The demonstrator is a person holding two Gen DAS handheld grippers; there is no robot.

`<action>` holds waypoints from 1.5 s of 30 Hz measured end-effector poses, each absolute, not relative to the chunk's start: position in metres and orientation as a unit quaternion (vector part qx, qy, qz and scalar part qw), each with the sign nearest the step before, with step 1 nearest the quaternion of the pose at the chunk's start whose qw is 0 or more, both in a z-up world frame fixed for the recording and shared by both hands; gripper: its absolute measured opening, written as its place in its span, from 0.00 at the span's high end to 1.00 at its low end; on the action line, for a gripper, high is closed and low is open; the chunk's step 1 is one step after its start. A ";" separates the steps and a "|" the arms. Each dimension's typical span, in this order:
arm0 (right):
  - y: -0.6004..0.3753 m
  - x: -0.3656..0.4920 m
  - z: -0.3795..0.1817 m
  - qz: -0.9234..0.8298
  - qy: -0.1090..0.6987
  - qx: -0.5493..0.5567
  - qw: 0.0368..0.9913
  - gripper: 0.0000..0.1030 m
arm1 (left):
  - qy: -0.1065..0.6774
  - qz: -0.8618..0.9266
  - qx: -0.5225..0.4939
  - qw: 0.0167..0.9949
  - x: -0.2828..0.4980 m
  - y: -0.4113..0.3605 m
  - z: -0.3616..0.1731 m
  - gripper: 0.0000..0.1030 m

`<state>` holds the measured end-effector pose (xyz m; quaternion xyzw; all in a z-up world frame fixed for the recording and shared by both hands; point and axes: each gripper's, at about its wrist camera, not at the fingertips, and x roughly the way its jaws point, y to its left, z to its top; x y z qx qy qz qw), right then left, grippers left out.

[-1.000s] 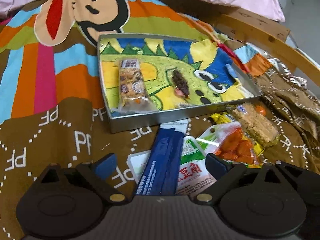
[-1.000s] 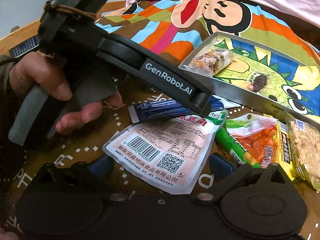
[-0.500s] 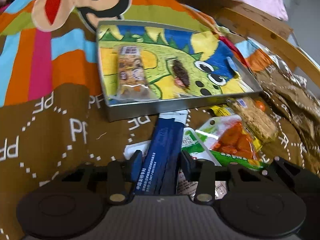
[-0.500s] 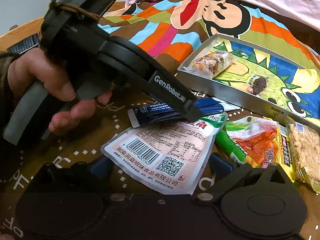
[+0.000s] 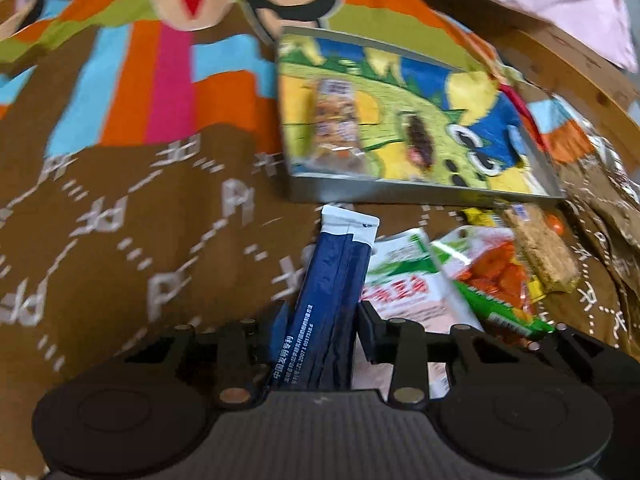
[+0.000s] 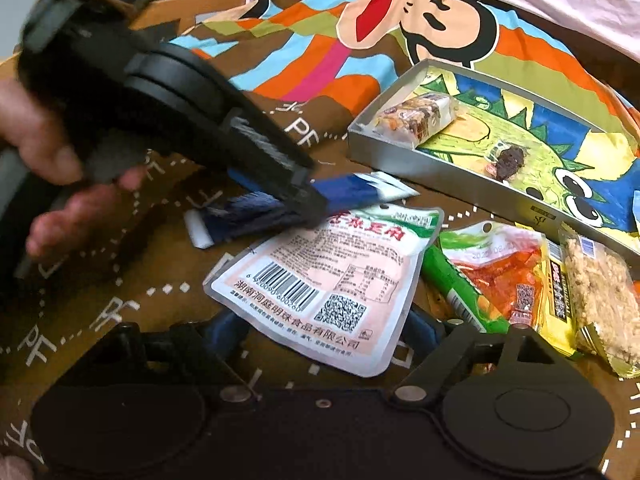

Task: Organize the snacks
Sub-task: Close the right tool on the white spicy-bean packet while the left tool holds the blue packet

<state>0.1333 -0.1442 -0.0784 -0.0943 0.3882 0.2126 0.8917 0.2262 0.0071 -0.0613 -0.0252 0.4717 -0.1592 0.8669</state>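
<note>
Your left tongs (image 5: 320,320) are clamped on the blue stick pack (image 5: 332,280). The jaws have just been closing, and the pack sits right between them, long way pointing off toward the tin tray (image 5: 420,194). You hold it near its back end, so most of the pack sticks out in front w/ the white end tip near the tray's front wall. In the right view the pack looks a bit lifted and tilted over the other snacks.

Your right tongs (image 6: 320,332) are not holding anything. The jaws have just been closing a little, but they are apart, one on each side of the white bean pouch (image 6: 320,276), & I can't see the pads press it.

To do this step well, I think:
- Keep the squeeze steady. The pack is thin & slippery, so it could swing or slide out.
- Lift the front tip over the tray wall first, don't push into it.
- Lay it flat in a bare spot, beside the nut bar (image 5: 332,120) and the small dark snack (image 5: 420,136) already in there, not on top of them.
- Let go only when it rests on the tray floor.

Outside the tray, on the bedspread (image 5: 140,240), the orange snack bag (image 5: 496,276) & the rice bar (image 5: 536,248) wait just beside the pouch, so they're left to do.
</note>
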 end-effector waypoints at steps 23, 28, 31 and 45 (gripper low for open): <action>-0.153 0.161 -0.069 0.191 0.412 0.001 0.891 0.01 | 0.516 -0.057 -0.173 0.837 0.206 0.054 -0.067 0.56; -0.135 0.172 -0.071 0.196 0.421 0.002 0.886 0.01 | 0.523 -0.058 -0.203 0.826 0.211 0.061 -0.070 0.56; -0.120 0.173 -0.077 0.193 0.423 -0.034 0.885 0.01 | 0.525 -0.061 -0.206 0.824 0.213 0.062 -0.072 0.55; -0.141 0.168 -0.073 0.163 0.419 -0.015 0.893 0.55 | 0.523 -0.069 -0.161 0.834 0.211 0.049 -0.071 0.58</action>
